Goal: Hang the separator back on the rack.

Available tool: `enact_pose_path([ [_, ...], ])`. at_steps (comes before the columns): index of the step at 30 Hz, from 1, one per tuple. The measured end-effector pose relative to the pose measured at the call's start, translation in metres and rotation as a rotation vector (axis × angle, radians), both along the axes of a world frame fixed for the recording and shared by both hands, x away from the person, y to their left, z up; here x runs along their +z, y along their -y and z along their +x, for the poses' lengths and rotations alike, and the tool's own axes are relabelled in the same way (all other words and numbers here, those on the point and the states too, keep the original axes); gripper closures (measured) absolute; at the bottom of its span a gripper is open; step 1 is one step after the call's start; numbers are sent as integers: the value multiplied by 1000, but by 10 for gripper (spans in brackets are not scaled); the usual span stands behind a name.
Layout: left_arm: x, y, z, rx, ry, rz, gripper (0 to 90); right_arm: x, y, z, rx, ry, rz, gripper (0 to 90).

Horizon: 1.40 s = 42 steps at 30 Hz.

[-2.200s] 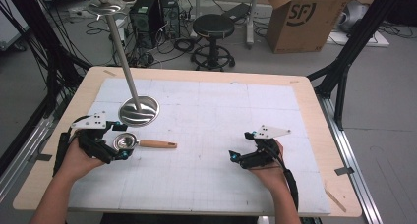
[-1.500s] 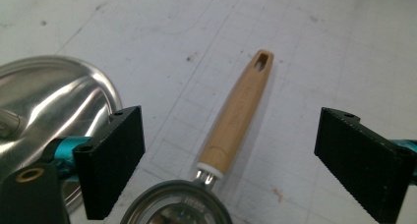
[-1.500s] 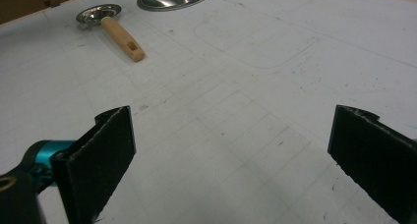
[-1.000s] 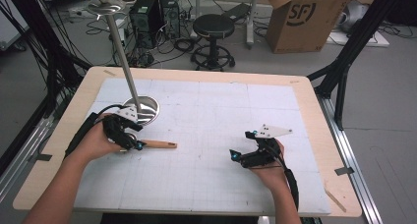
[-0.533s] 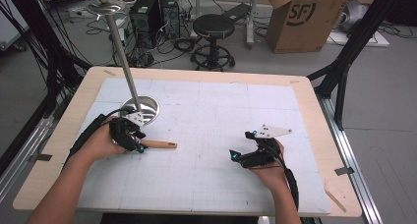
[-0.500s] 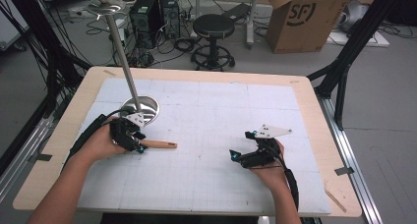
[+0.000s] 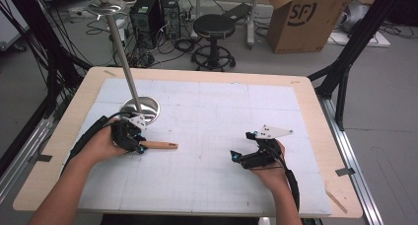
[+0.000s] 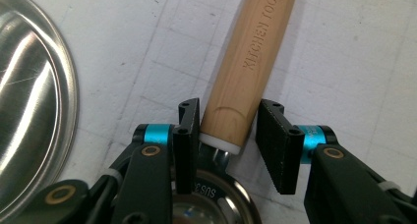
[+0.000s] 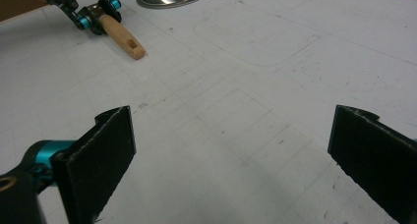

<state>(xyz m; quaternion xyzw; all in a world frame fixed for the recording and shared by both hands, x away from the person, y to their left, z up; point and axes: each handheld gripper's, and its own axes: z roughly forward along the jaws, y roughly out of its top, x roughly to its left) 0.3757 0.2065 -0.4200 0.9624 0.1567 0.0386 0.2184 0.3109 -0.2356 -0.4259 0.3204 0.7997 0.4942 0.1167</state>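
Here the left gripper (image 8: 228, 143) straddles the wooden handle (image 8: 248, 62) near its metal end, jaws apart, perhaps touching on one side. Next: squeeze, then lift. The utensil lies just beside the steel base (image 7: 140, 109). The right gripper (image 7: 257, 155) rests wide open.

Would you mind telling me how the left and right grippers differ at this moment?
The left gripper has its jaws close around a wooden handle, beside the metal dish; the right gripper has jaws spread wide over bare mat, holding nothing. Both have black jaws with blue fittings.
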Motion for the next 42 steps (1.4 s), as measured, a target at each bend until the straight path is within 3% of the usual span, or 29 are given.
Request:
enact_pose_path([
  [16,0,-1,0,32,-22,-11,658,0,0,0,1,-4,3,26],
  [20,0,-1,0,35,-14,-4,637,0,0,0,3,-4,-1,26],
  [21,0,-1,0,54,9,10,542,0,0,0,4,-3,-1,26],
  [22,0,-1,0,54,-7,1,549,0,0,0,4,-1,-1,26],
  [29,1,2,-2,25,-5,20,669,0,-1,0,2,-5,-2,26],
  [35,2,5,-6,23,13,44,685,0,0,-1,0,-2,1,26],
  [42,3,5,-8,24,21,42,693,0,-1,0,3,-3,1,26],
])
